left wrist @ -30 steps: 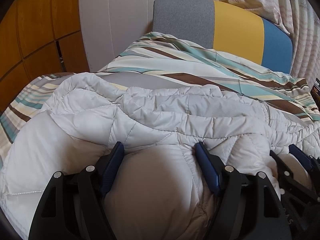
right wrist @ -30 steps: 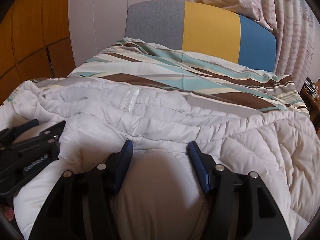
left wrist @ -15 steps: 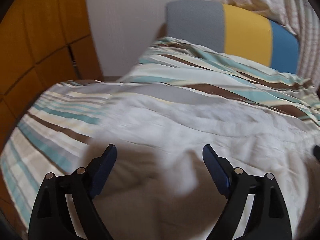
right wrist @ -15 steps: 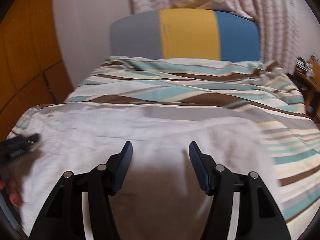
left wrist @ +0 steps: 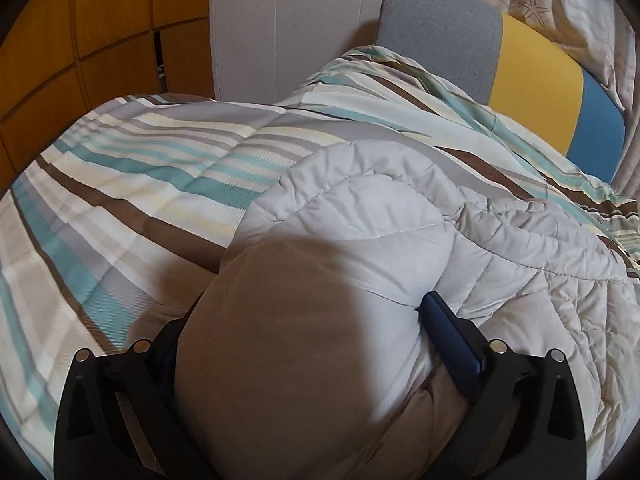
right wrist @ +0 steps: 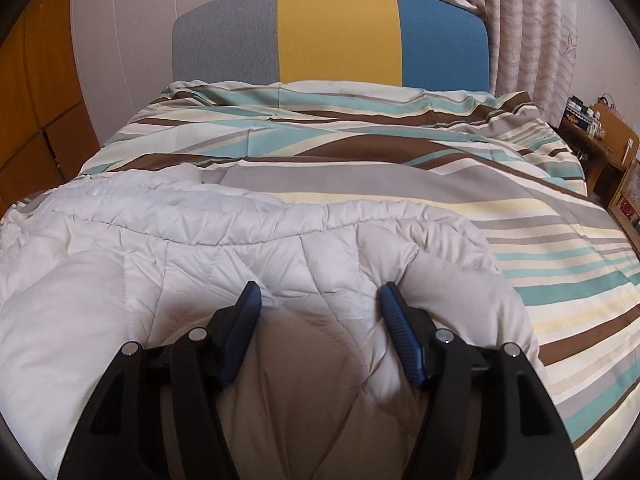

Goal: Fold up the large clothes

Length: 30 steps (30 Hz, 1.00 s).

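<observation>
A pale grey padded garment (left wrist: pixel 360 216) lies puffed and creased on the striped bed cover (left wrist: pixel 140 168). My left gripper (left wrist: pixel 312 304) is at the garment's left end. Its jaws are opening and stand very wide, with a thick bulge of fabric filling the gap. The right blue pad (left wrist: pixel 444 332) presses into a crease; the left pad is buried under fabric. In the right wrist view the garment (right wrist: pixel 200 248) reaches across to the left edge. My right gripper (right wrist: pixel 320 292) holds its right end; both pads dent the fabric, though the jaws are opening slightly.
A grey, yellow and blue headboard (right wrist: pixel 340 32) stands at the far end of the bed. Wooden cupboard doors (left wrist: pixel 100 20) line the left side. A cluttered wooden bedside stand (right wrist: pixel 600 140) and curtains (right wrist: pixel 532 20) are on the right. The striped cover (right wrist: pixel 560 240) spreads beyond the garment.
The two grippers have moved apart along the garment, left one leftwards, right one rightwards; neither shows in the other's view any more. The left jaws stand much wider.
</observation>
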Each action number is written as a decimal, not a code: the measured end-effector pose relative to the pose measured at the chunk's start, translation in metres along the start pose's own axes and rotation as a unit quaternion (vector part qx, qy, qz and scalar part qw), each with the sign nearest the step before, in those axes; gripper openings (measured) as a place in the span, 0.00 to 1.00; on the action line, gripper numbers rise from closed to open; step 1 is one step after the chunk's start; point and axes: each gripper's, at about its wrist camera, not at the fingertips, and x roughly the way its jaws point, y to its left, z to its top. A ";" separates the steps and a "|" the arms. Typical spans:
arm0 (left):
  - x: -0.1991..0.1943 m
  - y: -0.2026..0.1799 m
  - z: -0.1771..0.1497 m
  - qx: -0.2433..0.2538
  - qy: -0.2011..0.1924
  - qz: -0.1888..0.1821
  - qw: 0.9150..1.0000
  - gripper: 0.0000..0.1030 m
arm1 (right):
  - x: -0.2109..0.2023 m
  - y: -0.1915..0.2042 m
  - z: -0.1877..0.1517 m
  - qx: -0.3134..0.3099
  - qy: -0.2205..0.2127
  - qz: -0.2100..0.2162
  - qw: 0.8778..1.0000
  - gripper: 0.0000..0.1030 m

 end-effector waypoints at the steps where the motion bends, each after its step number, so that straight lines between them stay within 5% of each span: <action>1: 0.001 -0.002 -0.001 0.001 0.000 0.001 1.000 0.97 | 0.001 -0.001 0.000 0.003 0.001 0.002 1.000 0.60; 11: -0.031 0.006 -0.001 -0.003 0.007 -0.005 1.000 0.97 | -0.001 0.003 -0.002 0.000 0.001 -0.002 1.000 0.61; 20: -0.100 0.068 -0.046 -0.090 -0.037 -0.005 0.995 0.97 | -0.032 0.011 -0.003 -0.014 0.007 -0.009 1.000 0.66; 30: -0.118 0.087 -0.096 -0.116 -0.006 -0.030 0.993 0.97 | -0.092 0.039 -0.036 -0.047 -0.007 0.006 0.999 0.68</action>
